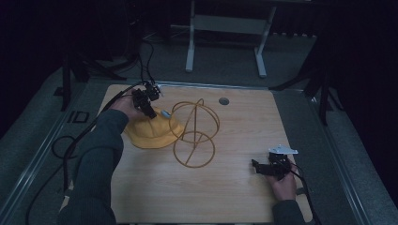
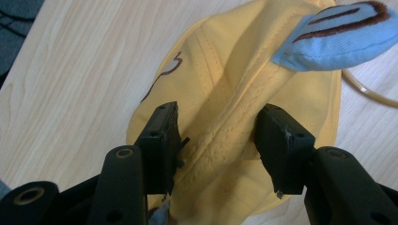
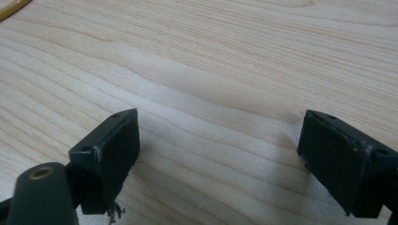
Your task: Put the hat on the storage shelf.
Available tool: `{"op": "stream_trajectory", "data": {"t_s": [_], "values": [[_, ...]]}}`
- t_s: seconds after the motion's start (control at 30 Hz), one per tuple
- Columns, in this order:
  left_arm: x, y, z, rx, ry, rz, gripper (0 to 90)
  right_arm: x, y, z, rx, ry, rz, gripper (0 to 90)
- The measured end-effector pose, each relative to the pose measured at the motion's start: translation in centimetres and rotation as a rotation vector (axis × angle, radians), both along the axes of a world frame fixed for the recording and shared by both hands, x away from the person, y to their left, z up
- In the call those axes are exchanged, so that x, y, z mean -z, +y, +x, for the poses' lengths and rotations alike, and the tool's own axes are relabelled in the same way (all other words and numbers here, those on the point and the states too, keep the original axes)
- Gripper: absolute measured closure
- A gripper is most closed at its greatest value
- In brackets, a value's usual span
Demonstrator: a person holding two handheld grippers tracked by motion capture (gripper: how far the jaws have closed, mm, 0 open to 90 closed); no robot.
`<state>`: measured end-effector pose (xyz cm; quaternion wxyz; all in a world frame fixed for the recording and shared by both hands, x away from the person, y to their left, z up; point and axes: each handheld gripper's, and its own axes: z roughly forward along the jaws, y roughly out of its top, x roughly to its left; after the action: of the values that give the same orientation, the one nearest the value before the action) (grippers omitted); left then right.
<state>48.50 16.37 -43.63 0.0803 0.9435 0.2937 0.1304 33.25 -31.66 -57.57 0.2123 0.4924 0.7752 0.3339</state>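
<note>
**Pinching a fold of the yellow hat beside the wire stand**

Gripping, with the left gripper [image 2: 218, 145], a raised fold of the yellow hat [image 2: 225, 93]: jaws set on either side of a stitched ridge of cloth, fabric bunched between them, so clenched on the hat rather than merely resting over it. Judged from the high view, held at the far edge of the crown, probably to lift the hat clear of the table [image 1: 225, 197] and carry it toward the wire stand [image 1: 195, 133] just beside it. Brim touching or overlapping the stand's near loop; cannot tell which.

Parked well apart, near the table's right front edge: the right gripper [image 3: 218, 154], jaws spread wide over bare wood, released and holding nothing. Likely kept out of the way, or waiting to steady the stand once the hat comes over.

Soft, floppy cotton in the hat, with visible seams, rows of stitching and a thin brown embroidered line; a light blue padded ear [image 2: 335, 35] with brown trim sewn near the top. Thin, stiff, mustard-coloured wire in the stand: a round base ring, a smaller ring above it, and arched hoops forming an open dome. Pale wood grain on the table, smooth and matte.
</note>
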Motion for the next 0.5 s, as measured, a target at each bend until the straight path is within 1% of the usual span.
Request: {"op": "stream_trajectory", "data": {"t_s": [0.03,0.23,0.27,0.4,0.43,0.5], "values": [[0.0,0.2,0.0,0.001,-0.002,0.01,50.4,0.0,0.0,0.0,-0.001,-0.001,0.0,13.2],[-0.1,0.8,-0.1,-0.018,0.009,0.022,48.3,0.0,0.0,0.0,-0.001,0.0,0.0,13.2],[-0.2,1.1,-0.1,-0.029,0.007,0.015,46.1,0.0,0.0,0.0,-0.001,0.0,0.0,13.2],[-0.6,1.6,-0.1,-0.048,0.0,0.003,42.9,0.0,0.0,0.0,-0.001,0.0,0.0,13.2],[-0.5,2.0,-0.1,-0.066,0.003,0.012,39.0,0.0,0.0,0.0,-0.001,0.0,0.0,13.2],[-0.4,2.1,-0.1,-0.07,0.007,0.016,37.3,0.0,0.0,0.0,-0.001,0.0,0.0,13.2]]}}
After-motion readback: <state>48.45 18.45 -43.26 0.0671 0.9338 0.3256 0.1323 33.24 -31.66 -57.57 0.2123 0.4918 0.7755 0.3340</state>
